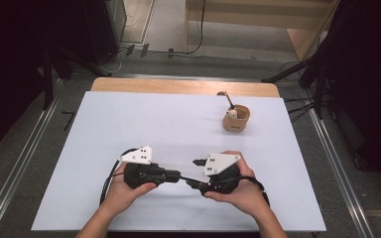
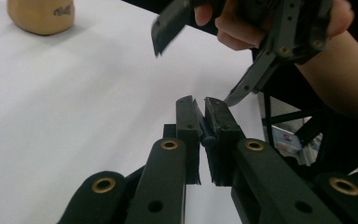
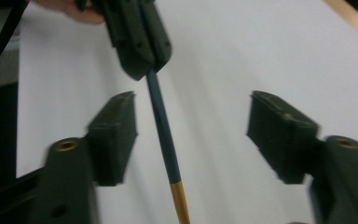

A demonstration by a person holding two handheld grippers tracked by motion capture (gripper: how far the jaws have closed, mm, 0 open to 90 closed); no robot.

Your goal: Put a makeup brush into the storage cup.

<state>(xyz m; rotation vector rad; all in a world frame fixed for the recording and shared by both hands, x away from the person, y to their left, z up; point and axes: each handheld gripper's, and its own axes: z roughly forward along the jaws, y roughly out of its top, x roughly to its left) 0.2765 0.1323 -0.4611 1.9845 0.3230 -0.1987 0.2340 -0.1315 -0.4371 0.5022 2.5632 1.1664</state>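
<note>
on white table [image 1: 129, 124], wooden cup [image 1: 236, 119] far right; grey floor [image 1: 25, 144] around.

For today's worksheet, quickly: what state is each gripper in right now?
Left gripper: closed on the thin dark stick with a gold end.
Right gripper: open, holding nothing; the stick passes between its jaws.

From my station, a tan wooden cup [image 1: 236, 119] stood on the white desk [image 1: 144, 119] toward two o'clock, a spoon handle [image 1: 226, 98] leaning out of it. Beyond the desk at twelve o'clock, cables [image 1: 178, 51] lay across the grey floor [image 1: 218, 62].
</note>
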